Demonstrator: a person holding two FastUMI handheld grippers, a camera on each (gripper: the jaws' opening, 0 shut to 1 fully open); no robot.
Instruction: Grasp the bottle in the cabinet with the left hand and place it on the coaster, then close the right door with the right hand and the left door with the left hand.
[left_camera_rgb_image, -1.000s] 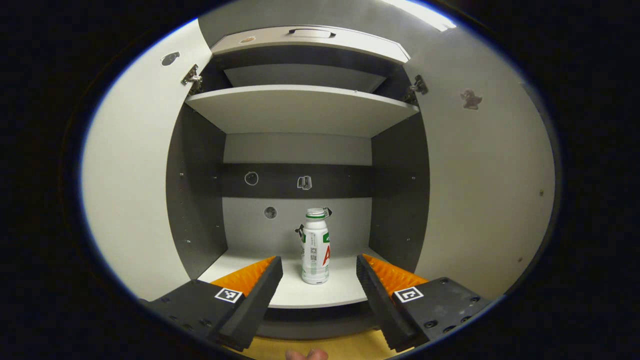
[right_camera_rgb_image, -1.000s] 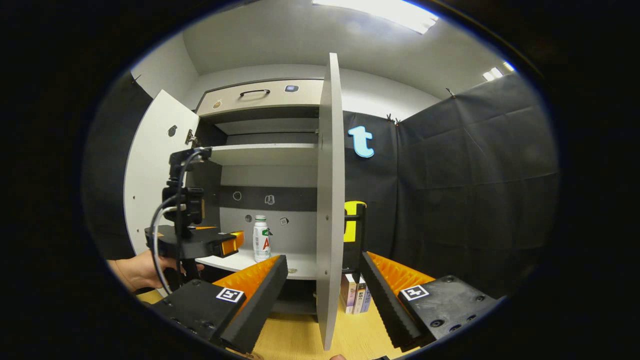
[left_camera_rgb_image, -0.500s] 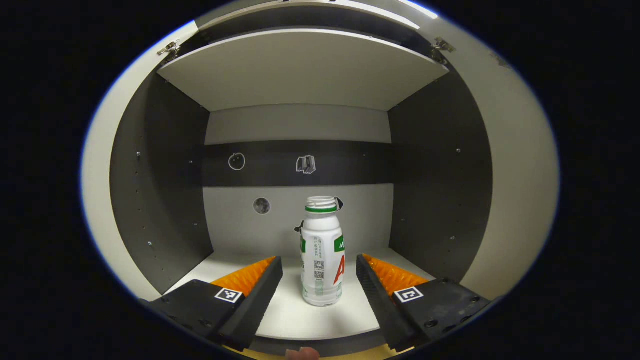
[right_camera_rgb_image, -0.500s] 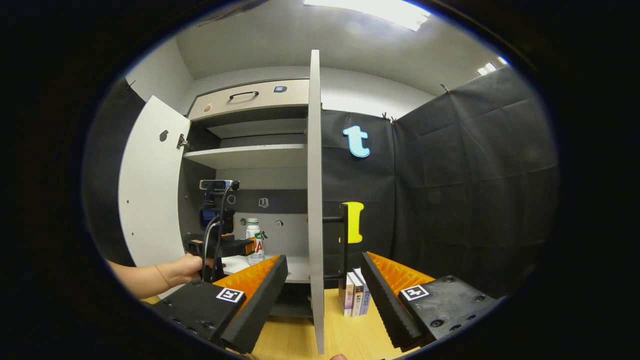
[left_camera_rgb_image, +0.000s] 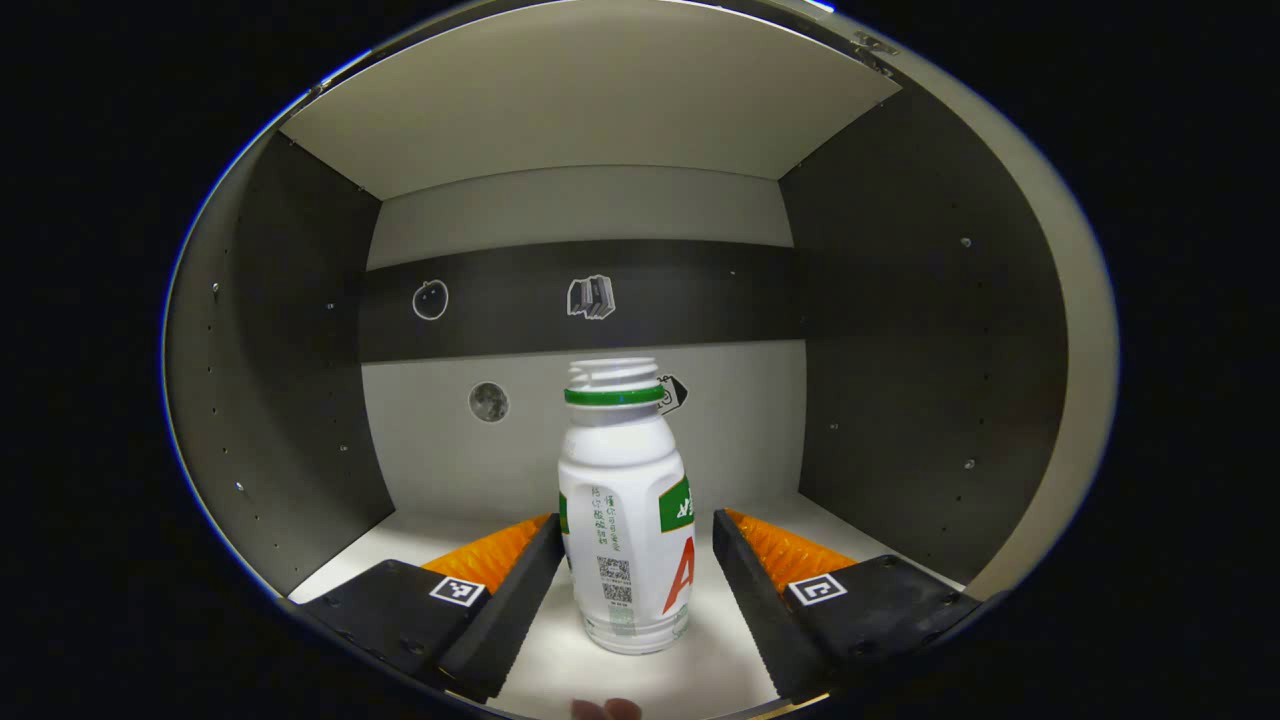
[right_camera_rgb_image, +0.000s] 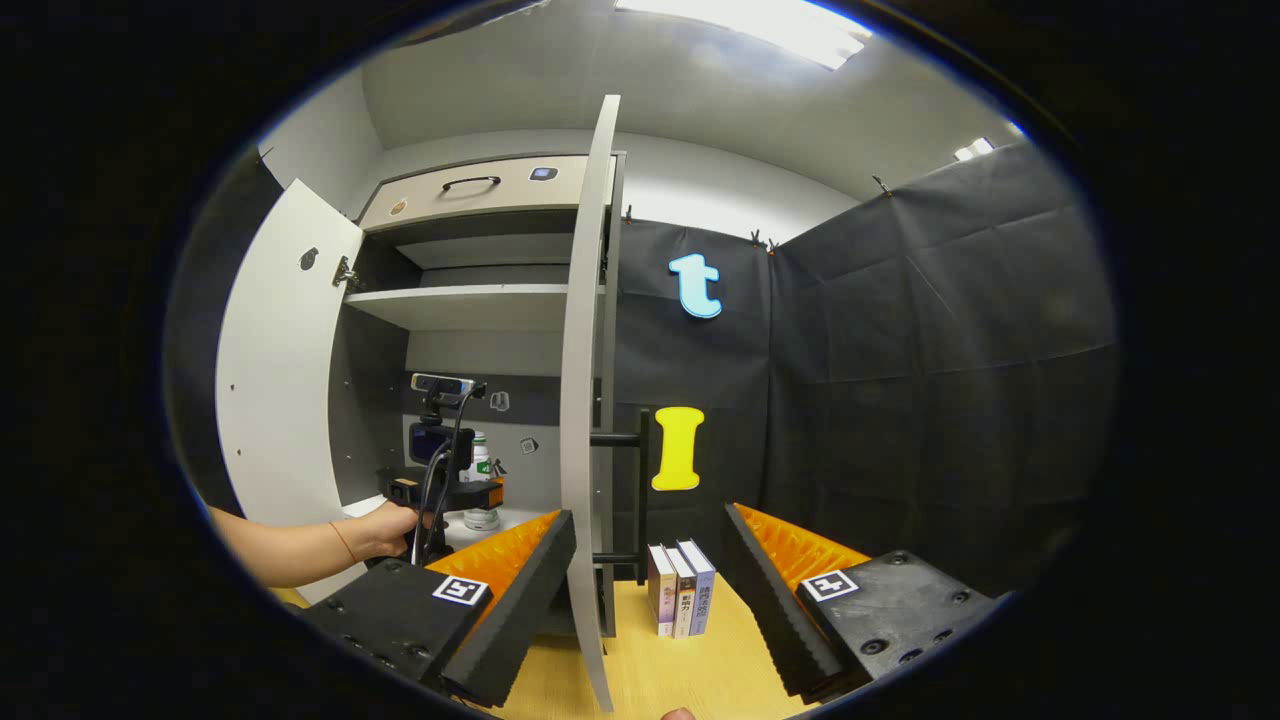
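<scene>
In the left gripper view, the left claw was seen inside the cabinet, its fingers spread apart. The bottle stood upright and uncapped on the lower shelf, between the two fingers. A narrow gap was seen on each side, so neither finger pressed on it. Small stickers were seen on the back wall behind the bottle.

In the right gripper view, the right claw was held open above the table, gripping nothing. The right door stood open, edge-on, between the fingers and farther off. The left door was swung wide. A hand held the left claw at the lower shelf, where the bottle was partly hidden behind it. Three books stood upright on the table, just right of the right door.
</scene>
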